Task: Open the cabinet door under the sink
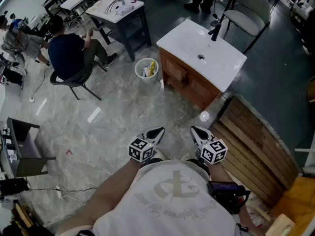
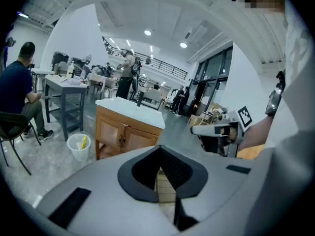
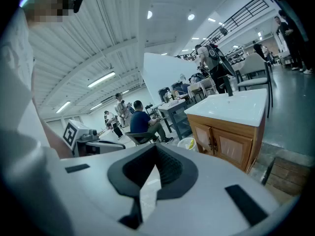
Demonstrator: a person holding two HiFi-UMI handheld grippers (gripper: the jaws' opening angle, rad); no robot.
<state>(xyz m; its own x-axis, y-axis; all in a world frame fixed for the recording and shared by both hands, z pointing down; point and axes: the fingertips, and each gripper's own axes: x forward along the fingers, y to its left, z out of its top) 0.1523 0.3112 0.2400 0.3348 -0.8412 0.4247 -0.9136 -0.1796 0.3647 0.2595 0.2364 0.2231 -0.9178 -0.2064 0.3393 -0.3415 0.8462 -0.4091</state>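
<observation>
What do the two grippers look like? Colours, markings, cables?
Left gripper and right gripper match: pale grey shells, black-lined pointed jaws, a cube of black-and-white square markers each. No cables show. The person wears a light printed T-shirt.

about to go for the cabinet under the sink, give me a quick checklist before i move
1. Left gripper empty: ok, jaws shut on nothing.
2. Right gripper empty: ok, also shut on nothing.
3. Jaws open for a handle: not ok, both shut.
4. Cabinet doors closed: ok, both shut, handles side by side at the middle.
5. Within reach: not ok, a stretch of floor lies between grippers and doors.
6. Swing space: probably ok; the bin stands off to the doors' side, not before them.
</observation>
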